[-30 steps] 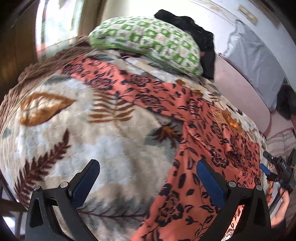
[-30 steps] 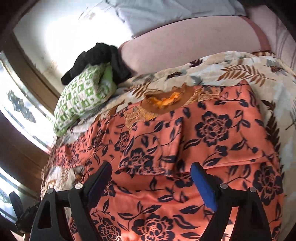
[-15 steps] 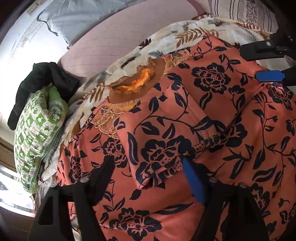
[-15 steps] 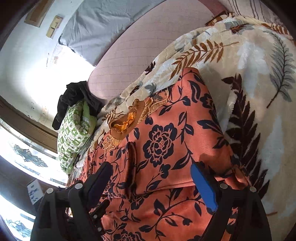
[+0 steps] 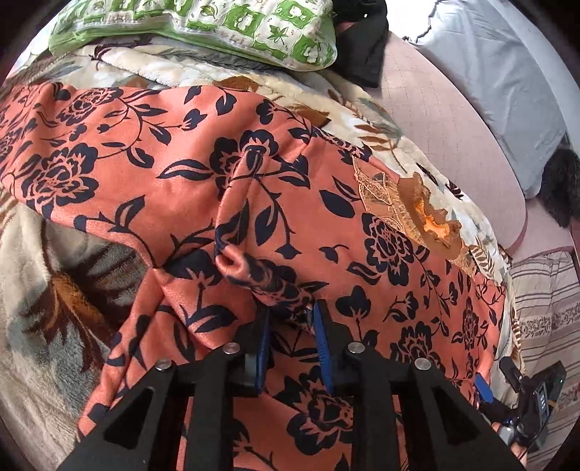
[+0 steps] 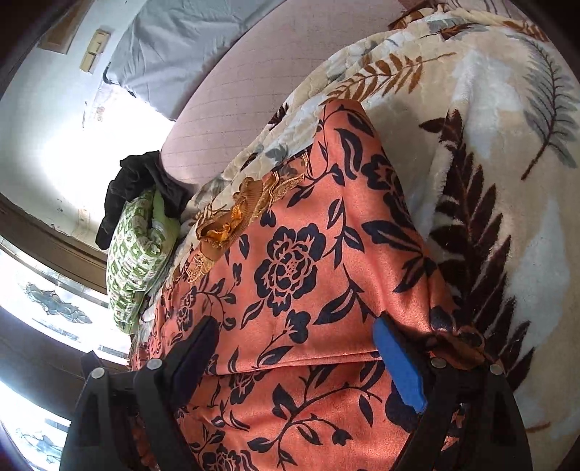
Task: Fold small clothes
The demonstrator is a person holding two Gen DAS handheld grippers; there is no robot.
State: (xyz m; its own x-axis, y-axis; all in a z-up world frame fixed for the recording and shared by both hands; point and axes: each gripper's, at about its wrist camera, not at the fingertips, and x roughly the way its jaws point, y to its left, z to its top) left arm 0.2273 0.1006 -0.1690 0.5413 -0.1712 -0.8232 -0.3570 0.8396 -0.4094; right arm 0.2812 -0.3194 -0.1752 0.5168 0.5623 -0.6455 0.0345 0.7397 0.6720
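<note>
An orange garment with a dark floral print (image 5: 224, 174) is being spread over a leaf-patterned fleece blanket (image 5: 40, 290) on a bed, presumably because the soft, broad surface is giving room for folding. In the left wrist view, a bunched fold of the garment, likely a sleeve end or cuff, is being pinched at the 6 o'clock area by the left gripper (image 5: 290, 337), whose jaws are being pressed close together on the cloth; the grip appears to be placed there so that this part can be carried across the body of the garment. In the right wrist view, the right gripper (image 6: 297, 358) is being held low over the garment's near edge with its jaws spread wide and nothing between them, seemingly being readied to steady or take the layered edge lying just ahead. The brown and orange embroidered neckline (image 6: 232, 210) is being seen at about 10 o'clock of that view, which suggests the garment is being laid lengthwise away from the grippers. A green patterned pillow (image 5: 224, 25) with a black cloth (image 5: 362, 47) beside it is lying at 12 o'clock in the left view, well apart from the work. No brand, label or readable writing is being shown anywhere
</note>
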